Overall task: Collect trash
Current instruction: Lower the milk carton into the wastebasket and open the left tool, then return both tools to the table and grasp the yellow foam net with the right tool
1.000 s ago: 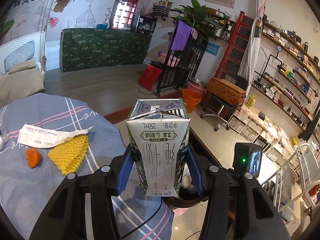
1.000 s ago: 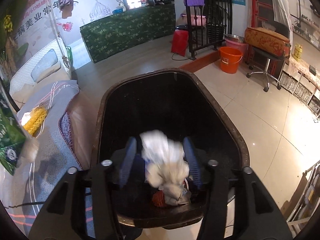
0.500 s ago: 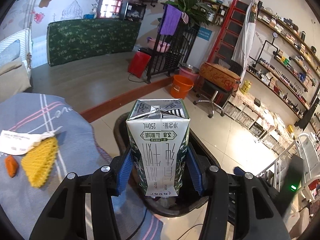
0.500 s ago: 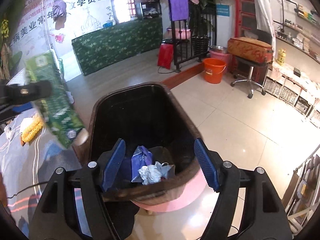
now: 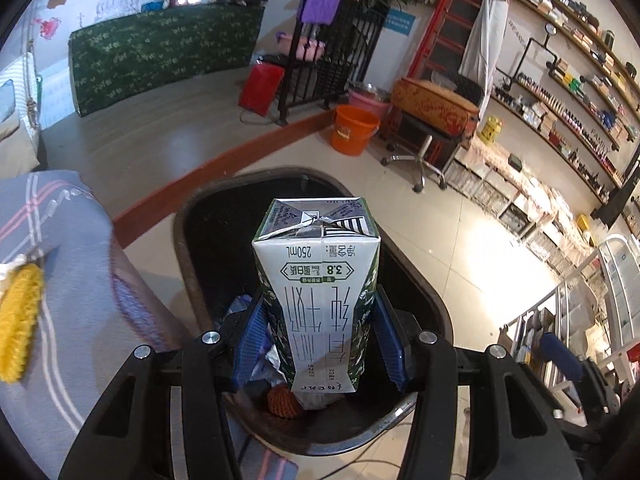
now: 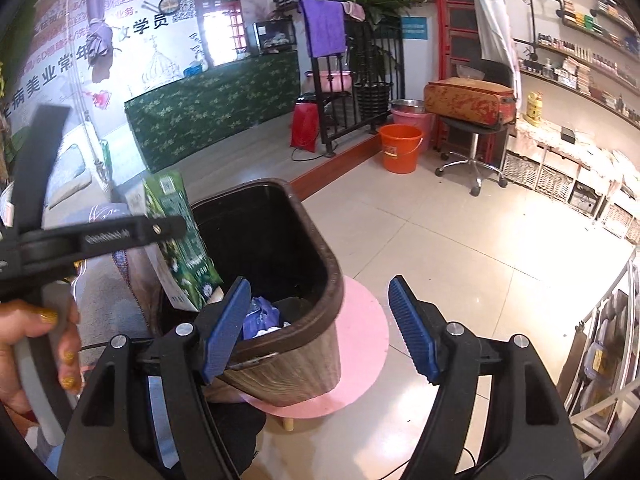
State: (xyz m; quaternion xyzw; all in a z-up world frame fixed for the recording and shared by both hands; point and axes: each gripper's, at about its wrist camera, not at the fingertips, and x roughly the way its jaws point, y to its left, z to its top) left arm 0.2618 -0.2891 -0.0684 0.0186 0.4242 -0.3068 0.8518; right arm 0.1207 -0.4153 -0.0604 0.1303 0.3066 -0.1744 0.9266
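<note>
The left gripper point(image 5: 316, 344) is clamped on a milk carton point(image 5: 318, 292), its blue pads pressing the carton's two sides. The carton stands upright between the fingers, its printed face turned toward the camera and upside down. It hangs directly above the open mouth of a dark trash bin point(image 5: 432, 300), well inside the rim. Crumpled paper and an orange net already lie at the bottom.

To do this step well, the carton should probably be lowered a little past the rim and kept centred before the pads let go, so it drops inside and does not strike the edge.

The left gripper tilts downward into the bin. A hand point(image 6: 36, 344) grips its handle at the left edge of the right wrist view.

The right gripper point(image 6: 320, 328) is spread wide with nothing between its fingers; its jaws have just been opening. It points down at the bin's near rim point(image 6: 332, 280), with one finger over the bin and the other outside.

A yellow foam net point(image 5: 20, 320) waits on the striped cloth point(image 5: 60, 216) to the left of the bin.
</note>
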